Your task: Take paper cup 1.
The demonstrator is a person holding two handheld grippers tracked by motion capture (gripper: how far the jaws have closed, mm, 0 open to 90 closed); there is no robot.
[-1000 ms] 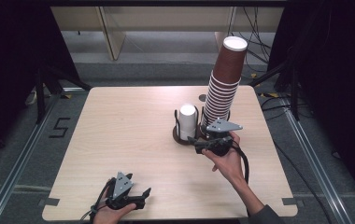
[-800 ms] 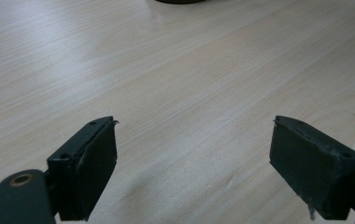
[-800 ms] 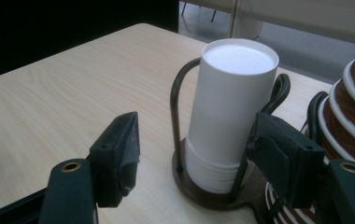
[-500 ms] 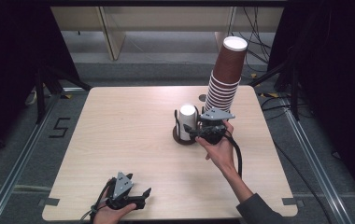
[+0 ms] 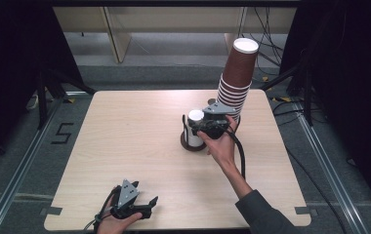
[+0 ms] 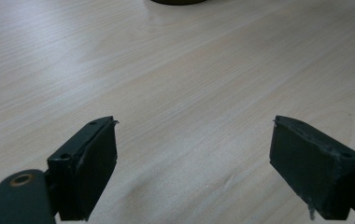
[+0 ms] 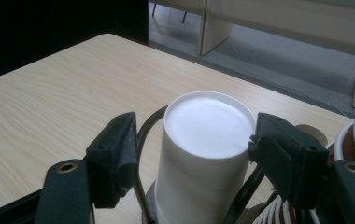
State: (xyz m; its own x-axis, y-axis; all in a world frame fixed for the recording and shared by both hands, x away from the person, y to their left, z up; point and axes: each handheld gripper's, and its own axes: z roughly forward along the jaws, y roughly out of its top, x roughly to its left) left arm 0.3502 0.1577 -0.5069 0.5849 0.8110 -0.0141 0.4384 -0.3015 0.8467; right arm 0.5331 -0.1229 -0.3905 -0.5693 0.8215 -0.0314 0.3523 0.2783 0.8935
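Right tool (image 7: 192,154), jaws apart, straddling the white cup (image 7: 203,149) in its dark holder (image 5: 192,145) beside the stacked brown cups (image 5: 236,78); left tool (image 5: 142,209) open on the desk (image 5: 125,131).

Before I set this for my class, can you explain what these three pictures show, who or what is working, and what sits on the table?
A person works with a two-jaw tool in each hand. One camera looks down from above; one rides on each tool. On the pale wooden table stand a tall stack of brown paper cups and a white cylindrical cup in a dark wire holder. The right hand-held gripper has its jaws on either side of the white cup, one touching its rim, not yet closed. The left hand-held gripper rests open and holds nothing.
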